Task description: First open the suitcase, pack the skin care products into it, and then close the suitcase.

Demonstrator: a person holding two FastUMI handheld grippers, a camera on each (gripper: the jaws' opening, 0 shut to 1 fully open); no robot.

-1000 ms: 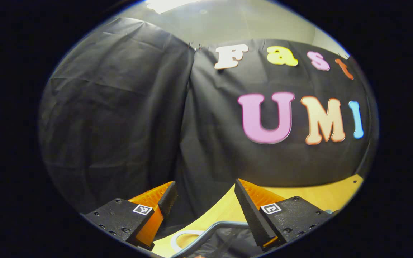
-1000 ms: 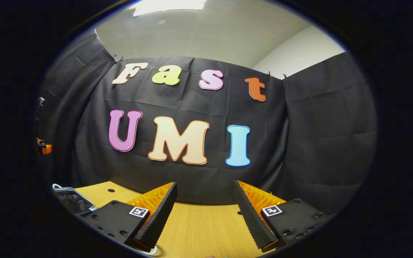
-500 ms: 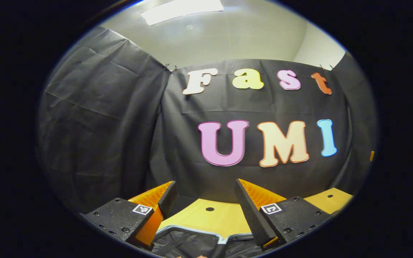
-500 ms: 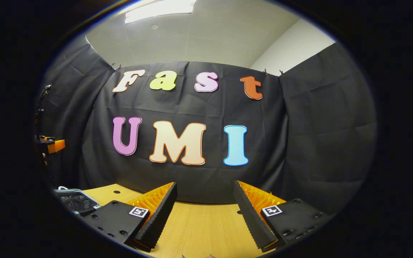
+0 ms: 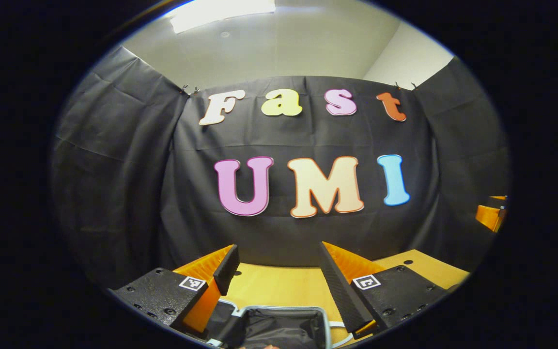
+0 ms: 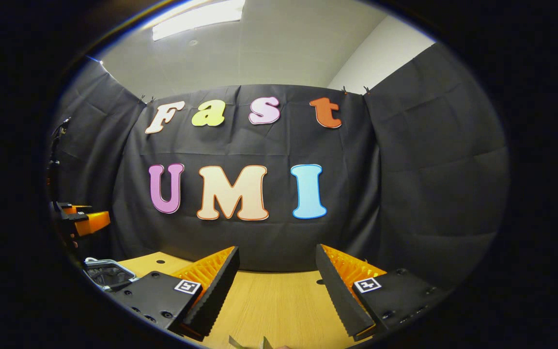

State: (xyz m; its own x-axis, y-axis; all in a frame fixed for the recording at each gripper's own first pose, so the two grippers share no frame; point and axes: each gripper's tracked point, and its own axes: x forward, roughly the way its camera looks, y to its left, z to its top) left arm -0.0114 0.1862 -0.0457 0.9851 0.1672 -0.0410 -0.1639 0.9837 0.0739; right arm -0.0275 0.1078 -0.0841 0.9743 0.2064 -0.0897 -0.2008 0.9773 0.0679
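Black fabric lining inside a pale grey frame: the suitcase point(image 5: 279, 329) lies open on the wooden table point(image 5: 279, 286), just below and between the left gripper's point(image 5: 279, 264) fingers. Left gripper spread wide, holding nothing, above the suitcase. Right gripper point(image 6: 276, 269) likewise wide apart and empty, over bare table with the suitcase point(image 6: 107, 274) off to its left.

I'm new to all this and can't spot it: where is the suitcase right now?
In the left gripper view, the suitcase lies open on the wooden table, low in the middle between the left gripper fingers.
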